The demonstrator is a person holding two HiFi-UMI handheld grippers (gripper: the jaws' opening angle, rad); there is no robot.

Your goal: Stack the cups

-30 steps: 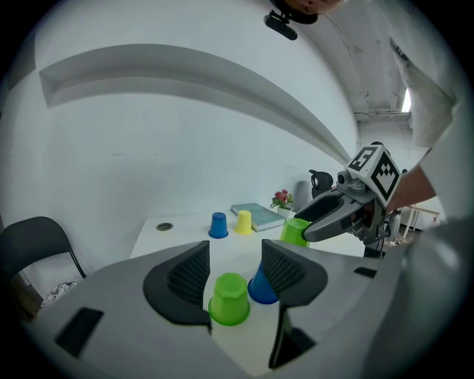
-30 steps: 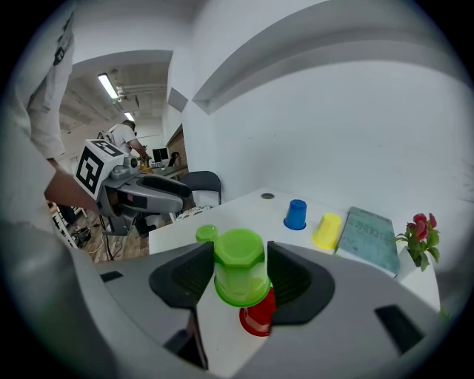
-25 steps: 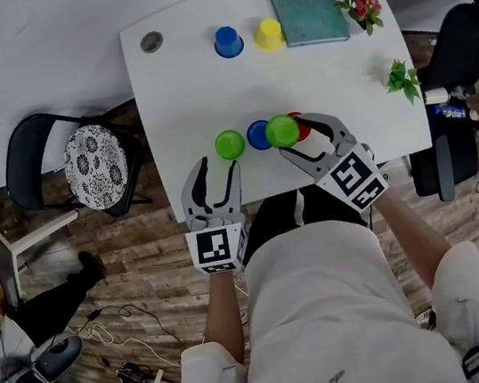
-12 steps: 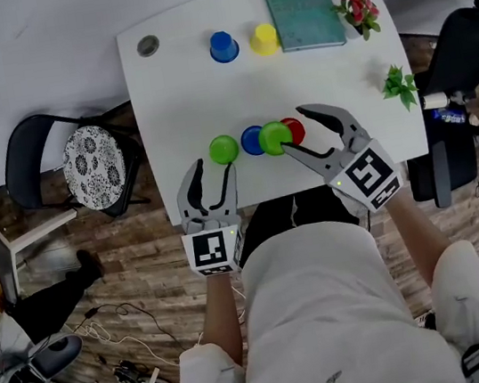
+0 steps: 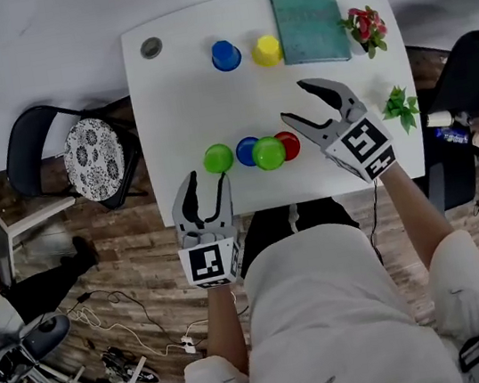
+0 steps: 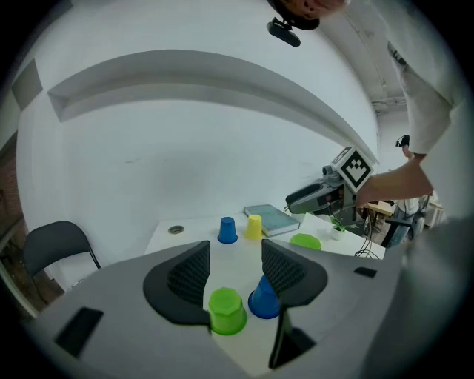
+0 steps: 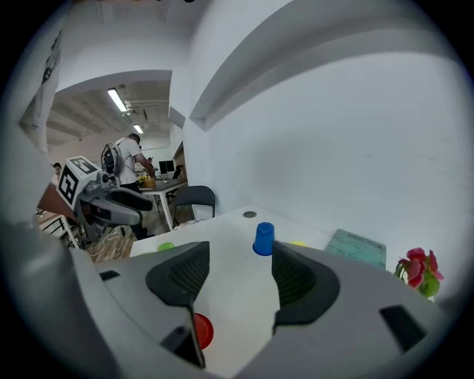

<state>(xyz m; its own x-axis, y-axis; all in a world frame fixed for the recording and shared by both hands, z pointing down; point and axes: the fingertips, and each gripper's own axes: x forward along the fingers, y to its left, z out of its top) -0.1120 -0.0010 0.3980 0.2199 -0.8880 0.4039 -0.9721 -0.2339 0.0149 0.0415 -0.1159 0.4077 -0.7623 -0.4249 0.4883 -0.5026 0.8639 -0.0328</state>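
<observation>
Release just happened: right gripper [image 5: 293,102], a second ago pinching the upturned lime-green plastic cup [image 5: 269,153] over the near row, has pulled back to the far right, jaws spread, nothing between them. That cup now stands free between the upturned blue plastic cup [image 5: 247,151] and the red plastic cup [image 5: 290,143], overlapping both; what it rests on I cannot tell. Left gripper [image 5: 205,182] hovers off the near edge of the white table [image 5: 194,76], jaws spread, empty, aimed at the second lime-green cup [image 5: 217,158]. Probably one placement done, more cups left.
</observation>
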